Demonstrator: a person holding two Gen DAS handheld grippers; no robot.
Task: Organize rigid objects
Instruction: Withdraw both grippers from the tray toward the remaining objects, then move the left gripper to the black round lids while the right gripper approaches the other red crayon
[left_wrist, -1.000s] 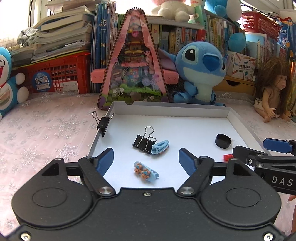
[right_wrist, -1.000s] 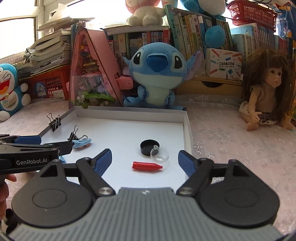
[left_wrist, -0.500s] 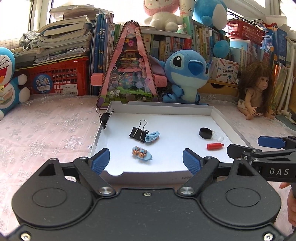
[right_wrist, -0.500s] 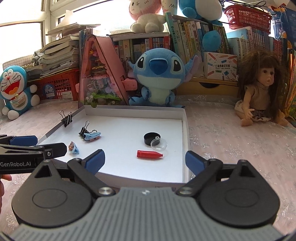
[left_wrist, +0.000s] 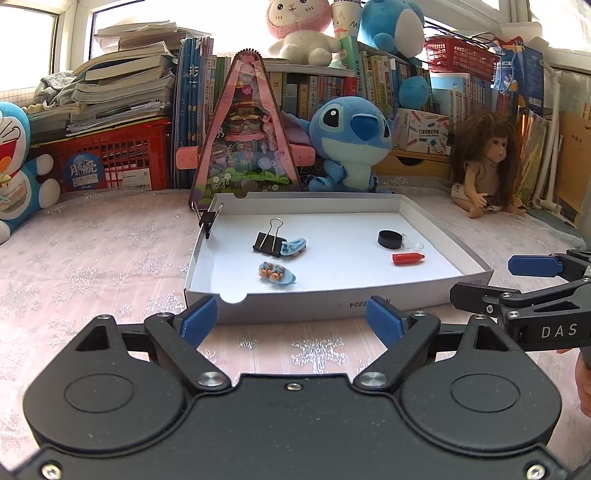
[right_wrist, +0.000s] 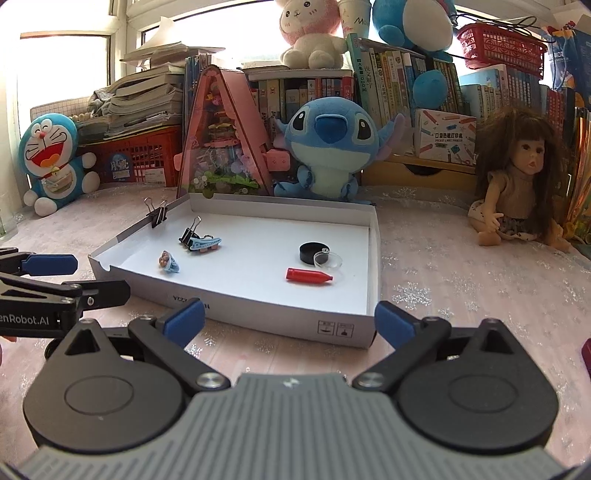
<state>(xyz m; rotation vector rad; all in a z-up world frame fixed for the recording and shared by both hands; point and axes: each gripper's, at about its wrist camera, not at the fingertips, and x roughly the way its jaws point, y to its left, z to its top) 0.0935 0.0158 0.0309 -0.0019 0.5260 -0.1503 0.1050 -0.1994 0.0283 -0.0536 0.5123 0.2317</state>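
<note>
A shallow white box lid lies on the pink tablecloth. In it are a black binder clip, a blue hair clip, a blue clip with small bears, a black cap, a clear round lid and a red cap. Another binder clip grips the lid's left wall. My left gripper and my right gripper are open and empty, just in front of the box.
Behind the box stand a pink triangular toy house, a Stitch plush, a doll, a Doraemon plush, a red crate and shelves of books. Tablecloth surrounds the box.
Both grippers have pulled back from over the box to in front of its near wall. They stay open and empty. The objects in the box have not moved.
</note>
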